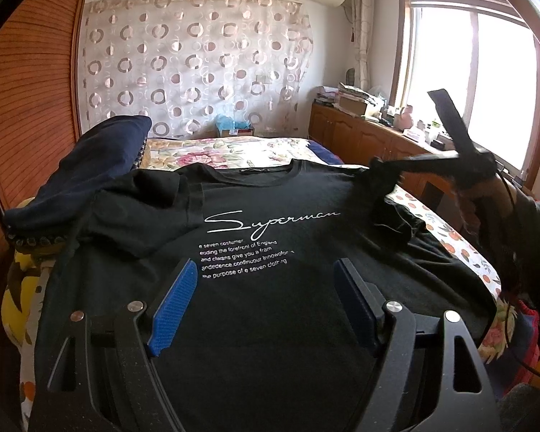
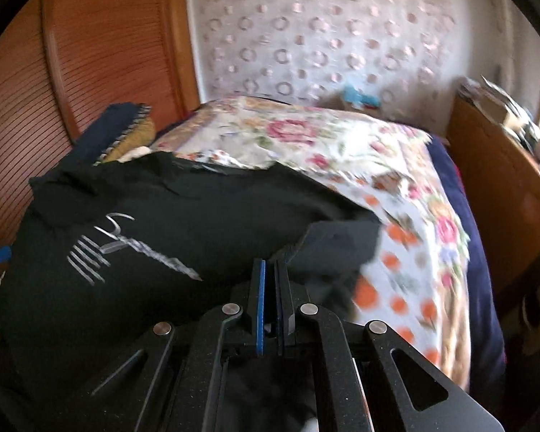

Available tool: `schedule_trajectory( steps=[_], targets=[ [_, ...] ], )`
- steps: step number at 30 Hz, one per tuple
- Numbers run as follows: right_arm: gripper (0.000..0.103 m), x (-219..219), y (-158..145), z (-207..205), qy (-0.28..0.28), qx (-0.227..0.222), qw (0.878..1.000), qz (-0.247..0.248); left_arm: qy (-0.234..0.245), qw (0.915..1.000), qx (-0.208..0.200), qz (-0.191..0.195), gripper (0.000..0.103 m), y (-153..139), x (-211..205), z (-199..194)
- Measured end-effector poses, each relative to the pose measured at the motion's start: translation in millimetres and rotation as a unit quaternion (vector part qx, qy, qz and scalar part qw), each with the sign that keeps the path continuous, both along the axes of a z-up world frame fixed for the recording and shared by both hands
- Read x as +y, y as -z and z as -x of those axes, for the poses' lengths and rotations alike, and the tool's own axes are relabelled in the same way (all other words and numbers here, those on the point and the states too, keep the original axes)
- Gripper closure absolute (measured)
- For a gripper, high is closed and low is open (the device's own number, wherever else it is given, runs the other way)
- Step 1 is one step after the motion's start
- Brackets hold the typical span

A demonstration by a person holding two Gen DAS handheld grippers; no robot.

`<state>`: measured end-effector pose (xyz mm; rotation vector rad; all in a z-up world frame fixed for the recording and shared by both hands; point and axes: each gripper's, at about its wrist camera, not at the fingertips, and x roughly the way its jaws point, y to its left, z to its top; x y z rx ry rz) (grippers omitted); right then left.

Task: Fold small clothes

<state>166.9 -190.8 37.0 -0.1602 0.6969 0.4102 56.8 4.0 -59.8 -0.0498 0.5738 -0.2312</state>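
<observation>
My left gripper hovers with jaws spread wide over the black T-shirt, which lies face up on the flowered bedspread. My right gripper has its jaws pinched tight on the shirt's right sleeve, lifting it off the bed

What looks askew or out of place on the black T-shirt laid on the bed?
The black T-shirt lies printed side up, but one sleeve is already folded in across the chest, bunched and wrinkled. The other sleeve is pinched in the right hand-held gripper. Nothing looks damaged.
</observation>
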Motion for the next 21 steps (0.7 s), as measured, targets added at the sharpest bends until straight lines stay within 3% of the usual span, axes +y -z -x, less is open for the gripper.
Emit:
schedule_trajectory(
  steps=[4,5,6,8,14,21],
  targets=[
    [0.098,24.3,-4.7,-16.9,0.002,-0.008,1.0,-0.001,-0.004,1.0,0.001,0.001,0.024,-1.4,4.3,0.2],
    [0.088,27.8,-4.7,-20.7,0.005,-0.011,1.0,-0.002,-0.005,1.0,0.001,0.002,0.024,-1.9,5.7,0.9],
    [0.066,29.9,-5.1,-22.2,0.01,-0.015,1.0,0.0,-0.006,1.0,0.001,0.003,0.024,-2.2,6.8,1.4],
    [0.054,27.7,-5.7,-17.8,0.014,-0.024,1.0,0.0,-0.007,1.0,0.0,0.001,0.024,-2.6,8.0,2.1],
    [0.054,26.0,16.0,2.7,0.013,-0.017,0.999,0.035,-0.01,0.9999,-0.002,0.002,0.024,-2.9,11.9,-1.9],
    [0.054,14.8,57.0,-14.2,0.029,0.025,0.998,0.048,-0.023,0.9994,0.001,-0.027,0.024,-4.5,24.3,-20.1]
  ],
)
